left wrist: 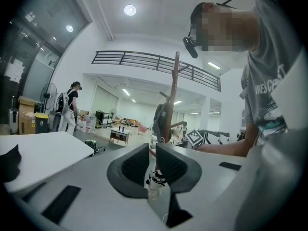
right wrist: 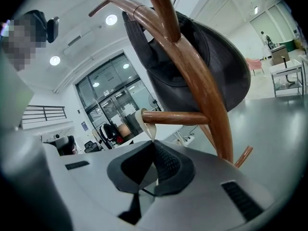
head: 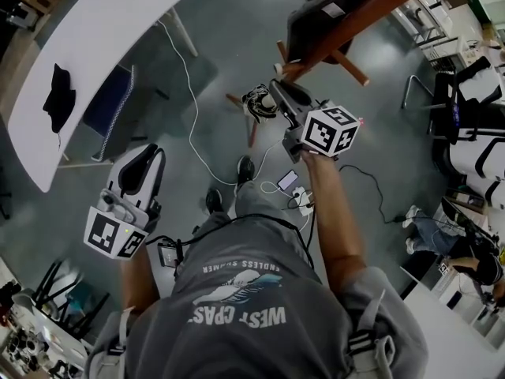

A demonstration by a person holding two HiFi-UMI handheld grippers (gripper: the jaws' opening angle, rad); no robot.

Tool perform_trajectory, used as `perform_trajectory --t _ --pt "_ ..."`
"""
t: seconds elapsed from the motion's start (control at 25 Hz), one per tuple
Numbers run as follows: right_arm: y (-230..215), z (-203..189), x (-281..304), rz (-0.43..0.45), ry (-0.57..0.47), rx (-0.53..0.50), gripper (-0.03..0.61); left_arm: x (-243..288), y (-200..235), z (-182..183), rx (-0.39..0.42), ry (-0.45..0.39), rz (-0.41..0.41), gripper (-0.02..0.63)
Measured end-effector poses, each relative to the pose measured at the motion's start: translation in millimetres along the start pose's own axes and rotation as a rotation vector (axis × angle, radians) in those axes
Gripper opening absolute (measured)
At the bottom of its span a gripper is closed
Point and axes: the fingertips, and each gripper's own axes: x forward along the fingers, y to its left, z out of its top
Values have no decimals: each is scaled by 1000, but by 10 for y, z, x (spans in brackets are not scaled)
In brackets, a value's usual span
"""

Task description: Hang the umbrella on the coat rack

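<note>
The brown wooden coat rack [head: 359,16] rises at the upper right of the head view. My right gripper [head: 279,91] is up against it, shut on the umbrella's pale strap [right wrist: 143,124]. That strap is looped over the tip of a peg [right wrist: 180,117]. Below the jaws the small black-and-white folded umbrella [head: 259,103] hangs near the rack's feet; it also shows far off past my left jaws, as the umbrella [left wrist: 156,177]. My left gripper [head: 144,163] is held low at the left, shut, nothing in it, well away from the rack [left wrist: 174,95].
A dark grey garment [right wrist: 219,66] hangs on the rack's upper pegs. A white table [head: 102,38] with a black cloth [head: 58,93] and a blue chair [head: 112,101] stand at the left. Cables [head: 192,125] cross the floor. Office chairs [head: 473,140] stand at the right.
</note>
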Motion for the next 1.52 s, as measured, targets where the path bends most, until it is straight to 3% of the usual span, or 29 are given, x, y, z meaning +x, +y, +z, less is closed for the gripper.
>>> perform_trajectory --t 0.72,1.52 --pt "-137 72 -150 -36 -27 10 29 137 -11 -10 0 4 -28 55" --pt "-158 104 -116 -72 10 38 29 163 12 -3 -4 1 -28 55"
